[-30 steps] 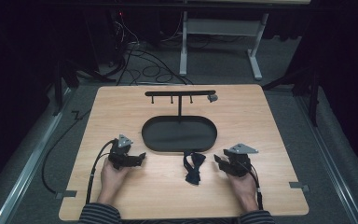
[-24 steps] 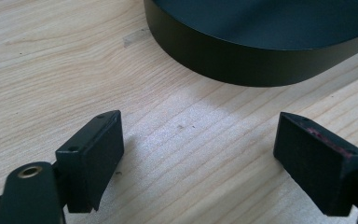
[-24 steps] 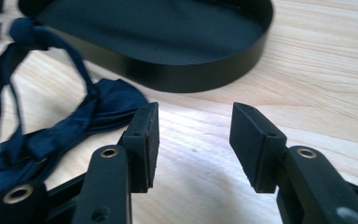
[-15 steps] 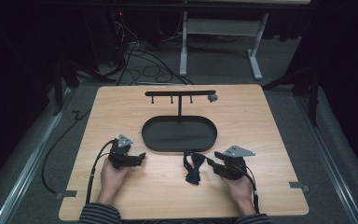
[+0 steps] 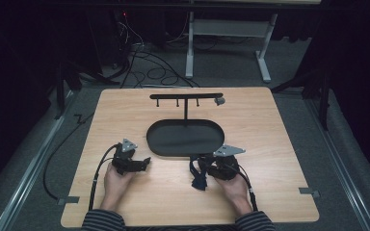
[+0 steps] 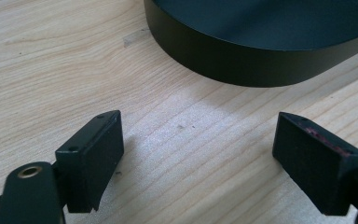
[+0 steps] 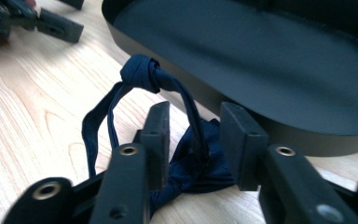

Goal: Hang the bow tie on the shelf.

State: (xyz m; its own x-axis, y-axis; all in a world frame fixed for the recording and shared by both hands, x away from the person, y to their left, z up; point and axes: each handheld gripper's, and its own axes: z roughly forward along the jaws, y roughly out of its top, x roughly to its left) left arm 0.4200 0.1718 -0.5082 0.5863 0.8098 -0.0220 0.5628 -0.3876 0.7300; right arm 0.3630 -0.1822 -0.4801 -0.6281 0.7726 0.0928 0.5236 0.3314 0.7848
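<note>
- A person sat at a wooden desk [image 5: 125,115], one tool in each hand.
- A black oval tray [image 5: 185,138] lay mid-desk, with a T-shaped black rack [image 5: 186,97] standing at its far edge.
- The left tool [image 5: 143,163] rested on the desk just left of the tray, its jaws spread wide with bare wood between them.
- The right tool [image 7: 193,135] lay just below the tray's near right edge, its jaws partly closed around a dark blue bow tie [image 7: 191,163], which lay on the desk against the tray wall.
- The tie's knotted strap [image 7: 142,74] looped up beside the tray.
</note>
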